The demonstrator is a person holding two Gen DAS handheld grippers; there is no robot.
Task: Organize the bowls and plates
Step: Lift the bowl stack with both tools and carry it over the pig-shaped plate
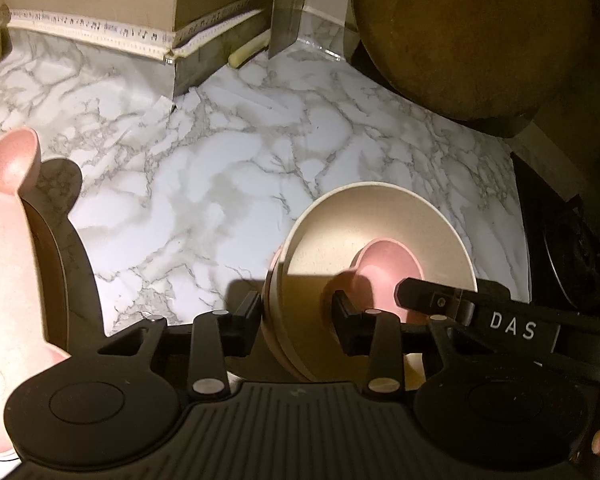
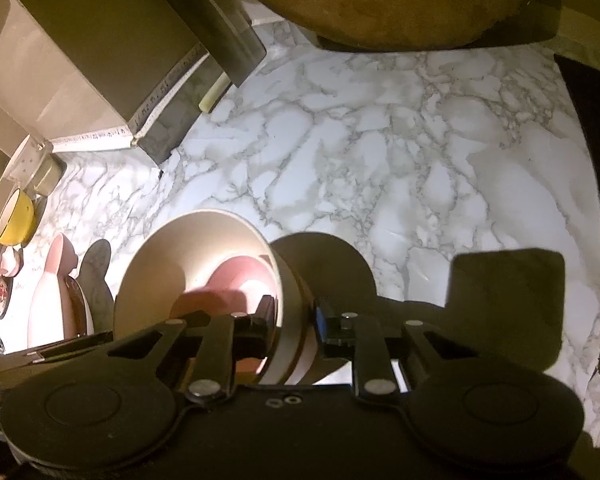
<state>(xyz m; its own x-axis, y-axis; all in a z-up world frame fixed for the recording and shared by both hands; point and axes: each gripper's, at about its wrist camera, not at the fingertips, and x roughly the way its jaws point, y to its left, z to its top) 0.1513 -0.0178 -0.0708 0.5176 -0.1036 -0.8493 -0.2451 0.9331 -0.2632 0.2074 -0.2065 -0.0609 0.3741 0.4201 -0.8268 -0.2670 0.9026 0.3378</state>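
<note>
Two grippers are working on the same cream bowl [image 1: 364, 240], which is sitting on the marble counter [image 1: 220, 200] low in the middle of the left wrist view and at lower left of centre in the right wrist view. The bowl is nesting in at least one more of its kind, with a pink band showing between the stacked walls, and a pink bowl [image 1: 384, 264] is lying inside it.

The left gripper [image 1: 298, 316] is straddling the near wall of the stack at the bottom of its frame: one finger [image 1: 246, 314] is sitting outside against the wall and the other inside the bowl, so the tongs are clamping on the rim. The right gripper [image 2: 294, 320] is doing the same on the opposite side, with one dark finger inside and a blue-faced finger [image 2: 328, 322] pressing on the outer wall. Its arm, lettered DAS, is crossing the lower right of the left wrist view.

A pink bear-shaped plate [image 1: 8, 240] is standing at the left edge of the left wrist view, well apart from the bowls, with a dark dish just behind it. A yellow cup [image 2: 18, 220] is showing at the far left of the right wrist view. A large round wooden board [image 1: 480, 32] is leaning at the upper right, and a fingertip is peeking in at the lower right corner of the left wrist view.
</note>
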